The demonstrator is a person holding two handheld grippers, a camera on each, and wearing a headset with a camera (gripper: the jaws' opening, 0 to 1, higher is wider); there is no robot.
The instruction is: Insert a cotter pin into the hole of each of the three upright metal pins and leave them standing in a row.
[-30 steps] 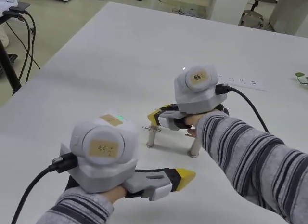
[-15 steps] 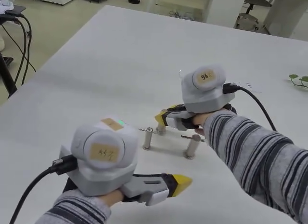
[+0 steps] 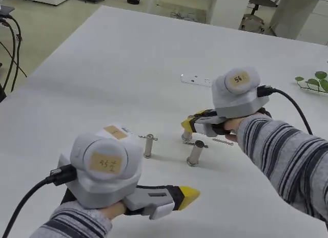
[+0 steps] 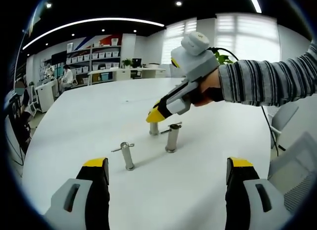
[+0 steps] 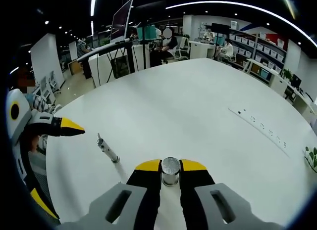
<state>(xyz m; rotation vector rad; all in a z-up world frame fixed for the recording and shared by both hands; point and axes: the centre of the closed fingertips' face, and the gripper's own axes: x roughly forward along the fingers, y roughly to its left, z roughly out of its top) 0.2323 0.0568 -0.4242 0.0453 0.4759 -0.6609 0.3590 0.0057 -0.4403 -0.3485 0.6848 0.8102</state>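
White table (image 3: 102, 69) bears everything. The left gripper (image 4: 168, 164) — jaws wide apart — is held well apart from the clamped metal pin (image 5: 171, 171), gripped upright by the right gripper (image 3: 188, 127). Second pin (image 3: 148, 147) and third pin (image 3: 195, 153), both cottered, stand near it — a loose cotter pin (image 3: 223, 142) lies beside it.

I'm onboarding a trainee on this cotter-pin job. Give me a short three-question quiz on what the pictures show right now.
1. True or false: the left gripper is clamped on a metal pin.
2. What is the right gripper shut on? A. the far metal pin B. a loose cotter pin C. the table's edge
3. Fill in: ___ of the three upright pins visibly carry a cotter pin.
Key: 1 false, its jaws stand wide open; 2 A; 3 two.
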